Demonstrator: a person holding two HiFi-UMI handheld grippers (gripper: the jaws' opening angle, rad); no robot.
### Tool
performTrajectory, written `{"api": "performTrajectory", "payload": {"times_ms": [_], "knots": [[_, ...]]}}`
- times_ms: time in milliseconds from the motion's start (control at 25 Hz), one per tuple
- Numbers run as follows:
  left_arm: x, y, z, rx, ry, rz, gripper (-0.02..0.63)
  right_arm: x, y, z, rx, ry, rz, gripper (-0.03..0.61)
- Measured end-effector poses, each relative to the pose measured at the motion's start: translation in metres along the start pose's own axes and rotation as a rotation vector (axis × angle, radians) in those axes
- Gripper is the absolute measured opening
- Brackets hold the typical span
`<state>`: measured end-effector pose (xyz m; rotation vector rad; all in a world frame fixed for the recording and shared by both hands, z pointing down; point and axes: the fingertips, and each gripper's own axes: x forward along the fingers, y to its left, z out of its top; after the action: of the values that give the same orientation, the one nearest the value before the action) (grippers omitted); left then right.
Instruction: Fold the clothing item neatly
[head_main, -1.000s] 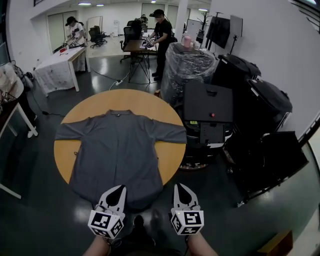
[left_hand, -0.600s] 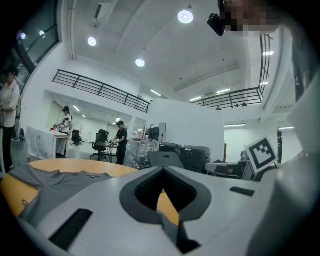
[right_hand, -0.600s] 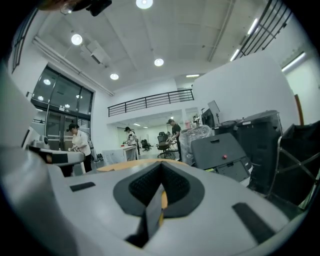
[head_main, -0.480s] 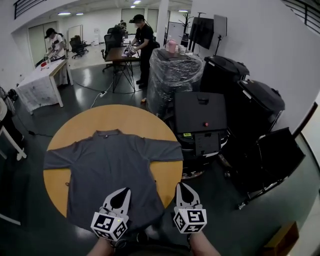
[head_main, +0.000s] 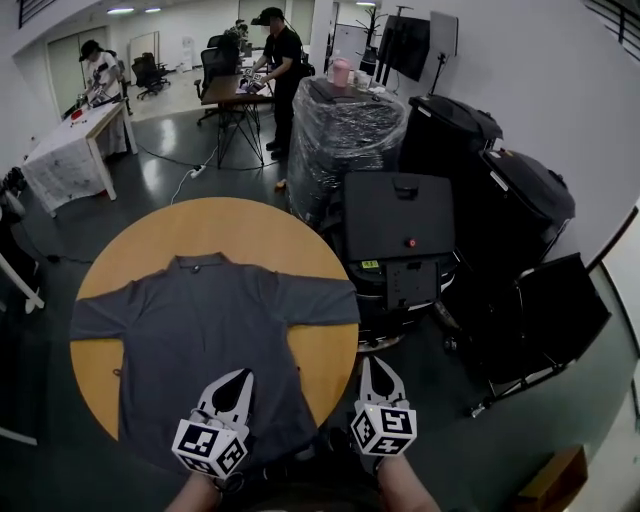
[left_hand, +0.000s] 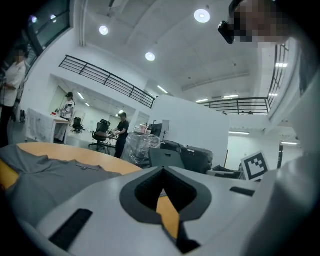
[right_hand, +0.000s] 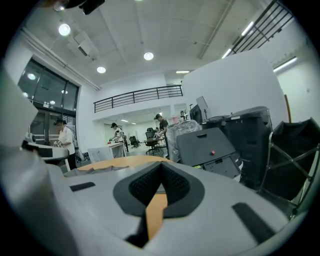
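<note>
Your left gripper (head_main: 240, 378) and right gripper (head_main: 369, 368) are both pinched fully together, with nothing between the jaws. They point nearly level over the near edge of the table (head_main: 325, 345).

The shirt (head_main: 205, 330) lies flat and unfolded ahead of the left gripper, collar away from you and sleeves spread to both sides. Its hem sits under the left tip. The right tip is out past the shirt's right side, at the table rim.

Over the last second you have carried both grippers sideways, and the shirt now lies a little further to their left than before. The jaws have stayed shut throughout, so no fold has begun. This reads as lining up, and you will have to open before taking a sleeve or the hem.

Nothing sits on the shirt. Ahead and right of the right gripper a black case (head_main: 405, 215) stands just beside the table. A wrapped pallet (head_main: 345, 130) stands behind it, and more dark boxes (head_main: 520, 210) further right. People (head_main: 275, 45) work at desks well beyond, out of your way.
</note>
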<state>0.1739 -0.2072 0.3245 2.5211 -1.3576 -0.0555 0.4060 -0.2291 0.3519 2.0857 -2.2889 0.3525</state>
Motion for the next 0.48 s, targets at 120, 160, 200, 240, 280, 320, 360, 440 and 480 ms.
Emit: {"api": "performTrajectory", "payload": {"times_ms": [120,160,200,240,280,320,360,440,480], "knots": [[0.02,-0.006,0.004,-0.035,-0.009,0.033,0.008,0.024,-0.027,0.008,0.015,-0.003,0.01,-0.012],[0.027,-0.01,0.005,-0.033,-0.012,0.042,0.008,0.031,-0.037,0.011,0.018,-0.001,0.02,-0.012],[0.035,-0.015,0.005,-0.028,-0.013,0.051,0.008,0.038,-0.046,0.012,0.018,0.003,0.03,-0.012],[0.044,-0.02,0.005,-0.024,-0.014,0.061,0.008,0.045,-0.056,0.013,0.015,0.008,0.038,-0.012],[0.053,-0.025,0.005,-0.023,-0.014,0.069,0.008,0.052,-0.066,0.013,0.012,0.013,0.044,-0.012],[0.062,-0.031,0.005,-0.027,-0.013,0.077,0.008,0.059,-0.075,0.014,0.011,0.018,0.048,-0.012],[0.071,-0.037,0.005,-0.032,-0.011,0.083,0.008,0.065,-0.085,0.014,0.011,0.024,0.052,-0.012],[0.089,-0.05,0.004,-0.031,-0.003,0.089,0.008,0.077,-0.101,0.012,0.007,0.043,0.064,-0.012],[0.097,-0.057,0.003,-0.02,-0.001,0.089,0.008,0.083,-0.107,0.009,0.005,0.053,0.073,-0.012]]}}
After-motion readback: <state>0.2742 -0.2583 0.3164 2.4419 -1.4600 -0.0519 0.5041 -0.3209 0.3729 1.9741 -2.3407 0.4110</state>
